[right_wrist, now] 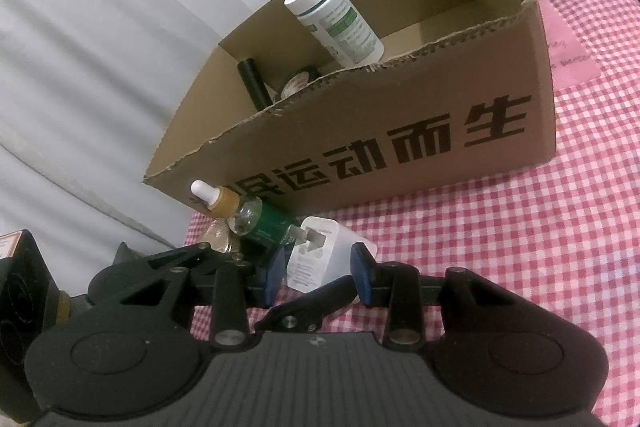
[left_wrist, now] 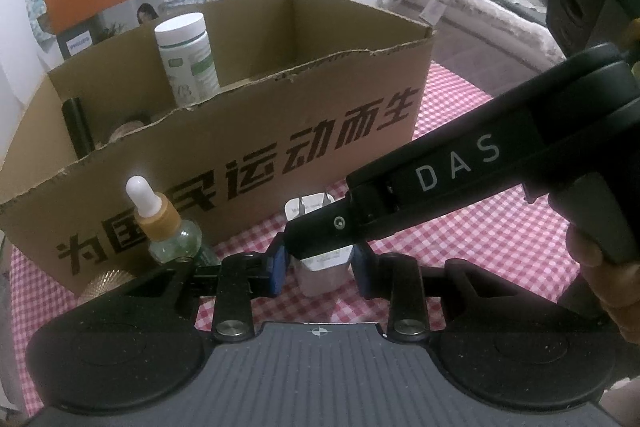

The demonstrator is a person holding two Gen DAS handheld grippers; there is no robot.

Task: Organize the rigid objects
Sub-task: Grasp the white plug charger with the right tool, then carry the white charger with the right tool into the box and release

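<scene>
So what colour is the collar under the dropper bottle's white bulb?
Tan collar, clearest in the left wrist view.

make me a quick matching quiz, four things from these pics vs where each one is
Things:
1. white canister
2. dropper bottle
3. white charger
4. black tube

Places:
A. between blue claw pads
B. on the cloth by the box's front left corner
C. in the box, near its left end
D. standing in the box, tallest item

Pairs: 1-D, 2-B, 3-A, 4-C
</scene>
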